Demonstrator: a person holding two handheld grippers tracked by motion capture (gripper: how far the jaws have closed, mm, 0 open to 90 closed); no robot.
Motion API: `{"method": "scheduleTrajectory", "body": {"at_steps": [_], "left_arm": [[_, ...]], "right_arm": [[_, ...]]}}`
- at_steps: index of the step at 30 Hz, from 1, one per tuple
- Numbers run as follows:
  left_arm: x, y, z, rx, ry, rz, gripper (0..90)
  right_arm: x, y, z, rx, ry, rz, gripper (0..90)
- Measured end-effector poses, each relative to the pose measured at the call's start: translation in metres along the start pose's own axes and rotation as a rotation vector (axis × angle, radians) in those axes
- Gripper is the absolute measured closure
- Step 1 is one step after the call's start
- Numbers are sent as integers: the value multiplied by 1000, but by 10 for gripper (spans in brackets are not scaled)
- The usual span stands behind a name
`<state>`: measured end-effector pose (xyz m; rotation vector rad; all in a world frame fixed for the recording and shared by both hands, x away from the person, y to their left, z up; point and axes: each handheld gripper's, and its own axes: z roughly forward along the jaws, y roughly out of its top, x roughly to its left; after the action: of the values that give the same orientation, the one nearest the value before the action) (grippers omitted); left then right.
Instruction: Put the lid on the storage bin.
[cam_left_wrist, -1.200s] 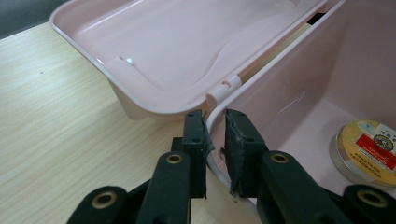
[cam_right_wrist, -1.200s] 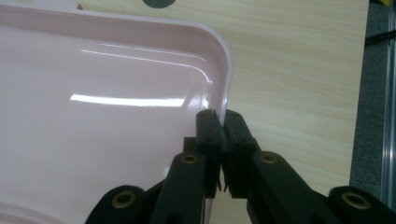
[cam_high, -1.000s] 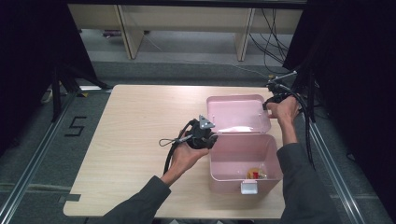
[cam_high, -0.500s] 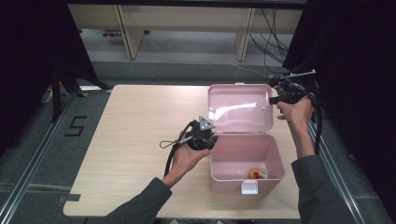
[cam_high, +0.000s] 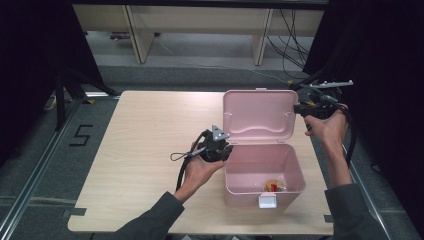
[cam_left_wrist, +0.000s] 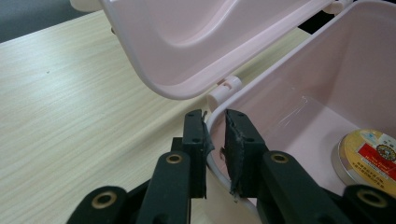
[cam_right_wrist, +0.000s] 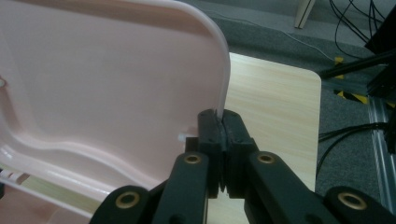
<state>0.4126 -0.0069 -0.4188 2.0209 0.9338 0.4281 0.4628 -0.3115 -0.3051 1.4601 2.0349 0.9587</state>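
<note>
- The left gripper (cam_high: 216, 148), at frame centre, is clamped on the left wall of the pink box (cam_high: 292, 170).
- A round tin (cam_high: 274, 186) is seen inside the box, lower right.
- The raised lid (cam_high: 260, 112) is pinched at its right edge by the closed right gripper (cam_high: 302, 108), upper right.

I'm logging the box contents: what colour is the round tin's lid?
Gold-rimmed, with a red label; the tin shows best in the left gripper view, inside the pink box.

Our sleeves (cam_high: 150, 220) are dark grey. The left claw (cam_left_wrist: 215, 140) has matte black jaws with brass-coloured rivets, a grey three-cornered plate and a looping black cable (cam_high: 181, 159). The right claw (cam_right_wrist: 223, 140) matches, with a black cable trailing.
</note>
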Motion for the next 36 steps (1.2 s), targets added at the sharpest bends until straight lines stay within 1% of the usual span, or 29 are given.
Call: {"method": "scheduleTrajectory", "body": {"at_steps": [1, 2, 3, 5, 6, 7, 8, 9, 10, 12, 13, 16, 17, 18, 19, 21, 22, 23, 24, 25, 26, 27, 28, 29, 32, 33, 35, 36], "left_arm": [[0, 0, 0, -3, 0, 0, 782], [-1, -1, 1, -13, -5, -10, 782], [-1, -1, 1, -16, -5, -14, 782], [-1, -1, 1, -18, -6, -17, 782], [-1, -1, 1, -19, -5, -16, 782], [-2, -1, 0, -18, -3, -15, 782], [-2, -1, 0, -19, 0, -15, 782], [-2, -2, 1, -24, -1, -16, 782], [-2, -2, 1, -23, -6, -20, 781], [-2, -2, 1, -26, -5, -19, 781], [-2, -2, 1, -26, 0, -17, 781], [-2, -2, 1, -27, -3, -20, 781], [-2, -2, 1, -27, -3, -19, 781], [-2, -2, 1, -28, -2, -18, 781], [-3, -2, 1, -28, -2, -17, 781], [-3, -2, 1, -26, -2, -17, 781], [-3, -2, 1, -26, -3, -16, 782], [-3, -2, 1, -27, -4, -18, 782], [-3, -2, 1, -27, -3, -18, 782], [-3, -2, 1, -29, -2, -19, 782], [-3, -2, 1, -29, -1, -20, 782], [-3, -2, 1, -30, -1, -21, 782], [-3, -2, 1, -31, -1, -21, 782], [-3, -2, 1, -31, -3, -23, 782], [-3, -2, 1, -31, -3, -24, 781], [-3, -2, 1, -31, -3, -24, 781], [-3, -2, 1, -30, 0, -18, 781], [-3, -2, 1, -31, -3, -21, 781]], "right_arm": [[1, -1, -3, 0, 5, 11, 888], [2, -3, -5, -8, 0, 10, 888], [1, -4, -8, -19, -2, -18, 888], [4, -8, -12, -37, 4, 16, 890], [3, -10, -14, -51, 2, -7, 890], [3, -12, -15, -54, 1, -5, 890], [5, -13, -17, -55, 2, 8, 891], [4, -15, -17, -67, 6, 3, 890], [2, -16, -19, -73, 3, -22, 890], [4, -19, -21, -82, 12, -3, 890], [3, -20, -23, -87, 5, -22, 890], [6, -24, -28, -93, 16, 8, 889], [6, -26, -29, -102, 18, 0, 889], [6, -27, -30, -109, 18, 2, 889], [4, -28, -31, -116, 27, -20, 889], [5, -31, -34, -110, 22, -6, 888], [4, -32, -34, -118, 32, -13, 887], [3, -33, -36, -118, 31, -17, 887], [4, -34, -37, -116, 31, -6, 887], [4, -36, -39, -119, 30, -31, 886], [4, -36, -39, -119, 30, -31, 886], [6, -37, -40, -121, 30, -13, 886], [5, -38, -41, -126, 24, -38, 886], [7, -39, -42, -129, 23, -24, 886], [9, -43, -45, -132, 24, -17, 886], [8, -43, -45, -140, 28, -35, 886], [10, -46, -47, -139, 24, -26, 886], [10, -47, -48, -150, 18, -40, 886]]}}
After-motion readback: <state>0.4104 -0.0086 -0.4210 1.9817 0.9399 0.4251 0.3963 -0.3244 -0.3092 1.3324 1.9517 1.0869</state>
